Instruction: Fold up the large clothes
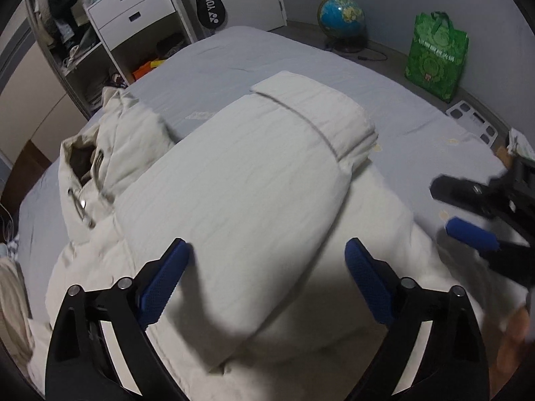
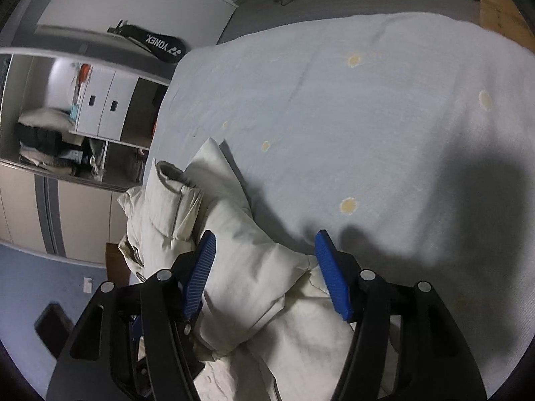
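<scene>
A cream puffy jacket (image 1: 234, 187) lies on the pale blue bed (image 1: 301, 63), one sleeve folded across its body, hood and collar at the left. My left gripper (image 1: 267, 250) is open above the jacket's near part, holding nothing. My right gripper (image 1: 444, 207) shows at the right edge of the left wrist view, open, over the sheet beside the jacket. In the right wrist view the right gripper (image 2: 264, 244) is open above a folded edge of the jacket (image 2: 240, 260), empty.
A white drawer unit (image 1: 133, 13) and an open wardrobe stand left of the bed. A globe (image 1: 341, 16), a green bag (image 1: 434, 56) and a scale (image 1: 471, 117) sit on the floor beyond. The sheet (image 2: 367, 117) has yellowish spots.
</scene>
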{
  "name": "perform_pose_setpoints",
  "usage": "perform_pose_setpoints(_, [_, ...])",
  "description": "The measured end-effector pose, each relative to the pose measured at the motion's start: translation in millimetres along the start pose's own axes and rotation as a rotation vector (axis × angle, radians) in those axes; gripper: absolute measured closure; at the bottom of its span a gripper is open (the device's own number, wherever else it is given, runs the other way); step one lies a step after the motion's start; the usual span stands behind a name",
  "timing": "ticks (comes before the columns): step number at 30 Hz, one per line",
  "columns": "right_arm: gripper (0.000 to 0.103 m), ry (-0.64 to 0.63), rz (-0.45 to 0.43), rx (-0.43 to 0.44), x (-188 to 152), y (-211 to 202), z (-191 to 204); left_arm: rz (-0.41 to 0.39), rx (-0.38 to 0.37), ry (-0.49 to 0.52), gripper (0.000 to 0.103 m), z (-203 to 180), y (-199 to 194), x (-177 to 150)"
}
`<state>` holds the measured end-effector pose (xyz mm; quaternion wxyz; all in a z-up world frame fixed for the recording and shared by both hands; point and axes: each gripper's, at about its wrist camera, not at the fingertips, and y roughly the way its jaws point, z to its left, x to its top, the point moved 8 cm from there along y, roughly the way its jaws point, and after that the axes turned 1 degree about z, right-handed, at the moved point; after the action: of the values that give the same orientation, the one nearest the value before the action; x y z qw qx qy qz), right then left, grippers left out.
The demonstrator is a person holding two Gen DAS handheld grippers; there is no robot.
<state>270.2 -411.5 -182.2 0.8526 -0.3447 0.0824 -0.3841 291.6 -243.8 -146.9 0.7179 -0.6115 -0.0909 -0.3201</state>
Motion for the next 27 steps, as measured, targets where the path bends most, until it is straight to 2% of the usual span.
perform_pose_setpoints(2, [0.045,0.006,0.007,0.006,-1,3,1,0.000,0.016,0.018,0.020,-3,4,8])
perform_pose_setpoints(3, [0.045,0.011,0.008,0.011,-2,4,2,0.001,0.019,0.025,0.026,-4,5,11])
perform_pose_setpoints(4, [0.045,0.017,0.011,0.014,-2,5,2,0.000,0.020,0.029,0.038,-4,6,14])
perform_pose_setpoints(5, [0.045,0.022,0.014,0.016,-3,6,2,-0.002,0.020,0.033,0.046,-4,5,17])
perform_pose_setpoints(7, [0.045,0.026,0.020,0.018,-3,8,2,-0.013,-0.006,0.027,0.077,-1,0,23])
perform_pose_setpoints(9, [0.045,0.018,0.021,0.017,-5,9,4,-0.046,-0.024,0.003,0.088,8,-12,27])
perform_pose_setpoints(13, [0.045,-0.024,0.019,0.016,-7,10,12,-0.107,-0.022,-0.071,0.093,38,-36,27])
perform_pose_setpoints(15, [0.045,-0.050,0.023,0.014,-9,11,18,-0.141,-0.002,-0.131,0.094,66,-52,20])
perform_pose_setpoints(18, [0.045,-0.093,0.026,0.006,-14,10,22,-0.189,0.025,-0.245,0.094,106,-75,4])
perform_pose_setpoints(21, [0.045,-0.129,0.032,0.004,-19,12,29,-0.221,0.056,-0.377,0.094,146,-94,-25])
perform_pose_setpoints(23, [0.045,-0.150,0.035,-0.001,-22,13,33,-0.212,0.068,-0.465,0.094,170,-98,-51])
perform_pose_setpoints(27, [0.045,-0.206,0.040,-0.013,-28,15,39,-0.155,0.093,-0.565,0.094,200,-93,-99])
